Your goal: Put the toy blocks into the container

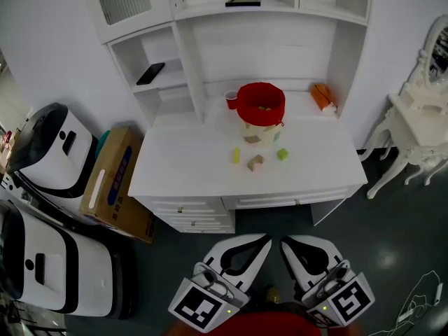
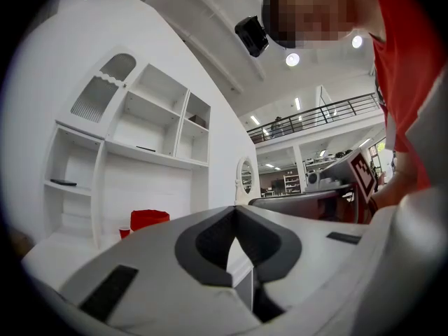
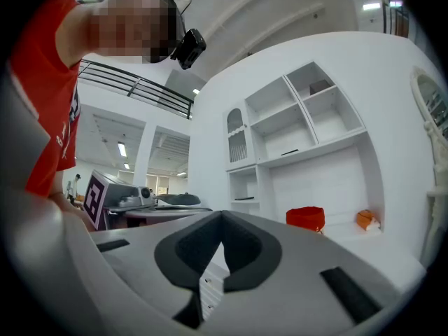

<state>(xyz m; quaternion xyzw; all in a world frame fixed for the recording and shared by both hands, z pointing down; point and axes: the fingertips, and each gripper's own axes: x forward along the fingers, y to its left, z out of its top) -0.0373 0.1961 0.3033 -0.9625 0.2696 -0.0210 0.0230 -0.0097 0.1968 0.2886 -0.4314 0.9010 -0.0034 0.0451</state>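
On the white desk (image 1: 315, 156) stands a red fabric container (image 1: 260, 110) with blocks inside. In front of it lie a yellow block (image 1: 236, 155), a tan wooden block (image 1: 255, 162) and a green block (image 1: 282, 154). Both grippers are held low, well in front of the desk and away from the blocks. My left gripper (image 1: 264, 239) is shut and empty, and so is my right gripper (image 1: 286, 243). The left gripper view shows the shut jaws (image 2: 238, 238) and the container (image 2: 148, 219) far off. The right gripper view shows shut jaws (image 3: 220, 247) and the container (image 3: 305, 218).
A red cup (image 1: 230, 99) stands left of the container, and an orange object (image 1: 323, 96) lies at the desk's back right. A cardboard box (image 1: 115, 180) and white machines (image 1: 49, 145) stand left of the desk. A white dressing table (image 1: 413, 124) is at right.
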